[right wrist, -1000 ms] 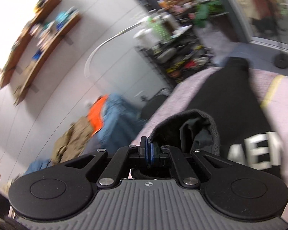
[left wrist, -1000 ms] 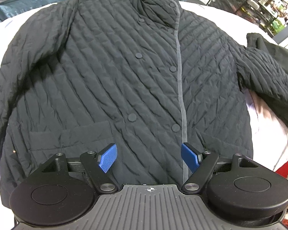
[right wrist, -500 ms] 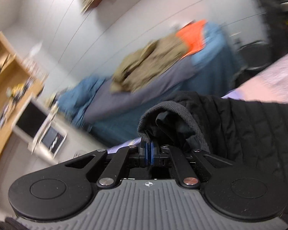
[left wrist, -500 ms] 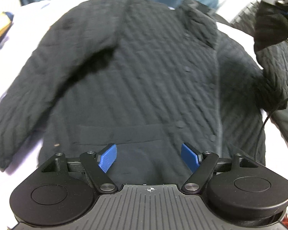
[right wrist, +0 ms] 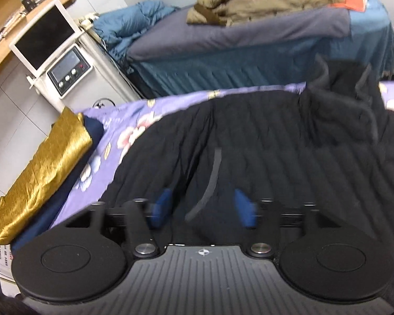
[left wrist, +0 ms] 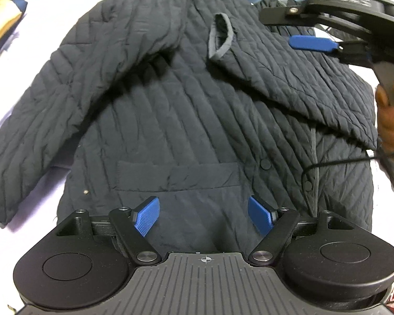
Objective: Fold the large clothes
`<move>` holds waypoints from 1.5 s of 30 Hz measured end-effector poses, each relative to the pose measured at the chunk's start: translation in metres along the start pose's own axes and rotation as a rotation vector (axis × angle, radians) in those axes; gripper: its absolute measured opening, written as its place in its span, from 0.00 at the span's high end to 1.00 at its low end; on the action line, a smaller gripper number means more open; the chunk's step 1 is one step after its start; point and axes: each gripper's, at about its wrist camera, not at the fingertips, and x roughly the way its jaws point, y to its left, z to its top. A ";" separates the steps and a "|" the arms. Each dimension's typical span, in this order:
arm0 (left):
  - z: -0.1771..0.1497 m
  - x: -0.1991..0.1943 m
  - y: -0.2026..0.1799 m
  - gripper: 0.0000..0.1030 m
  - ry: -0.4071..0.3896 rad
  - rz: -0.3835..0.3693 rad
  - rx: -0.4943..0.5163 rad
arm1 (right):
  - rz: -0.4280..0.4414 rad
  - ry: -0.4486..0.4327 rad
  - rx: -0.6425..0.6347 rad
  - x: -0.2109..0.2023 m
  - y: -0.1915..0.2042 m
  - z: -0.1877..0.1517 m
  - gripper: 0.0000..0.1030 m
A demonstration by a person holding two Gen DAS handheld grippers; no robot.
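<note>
A black quilted jacket (left wrist: 186,120) lies front-up across the bed's floral purple sheet (right wrist: 134,113), collar toward the far edge; its right sleeve (left wrist: 289,78) is laid over the chest, grey-trimmed cuff (left wrist: 219,36) near the middle, while the left sleeve (left wrist: 39,131) sprawls out toward the sheet's left edge. The step in hand looks like the release of that first sleeve fold: the right gripper (right wrist: 202,207) is opening its jaws, blurred, with the cuff trim between them but no pad pressing on it. The left gripper (left wrist: 203,216) hovers wide and empty over the hem, by the pocket flap (left wrist: 176,176). Next, judging by the layout, the left sleeve wants the same treatment; the left claw must reach its cuff, pinch the edge and carry it across the chest.
</note>
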 end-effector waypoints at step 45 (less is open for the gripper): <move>0.134 0.124 -0.093 0.00 -0.082 0.172 0.238 | -0.461 -0.021 0.088 -0.050 -0.169 -0.093 0.32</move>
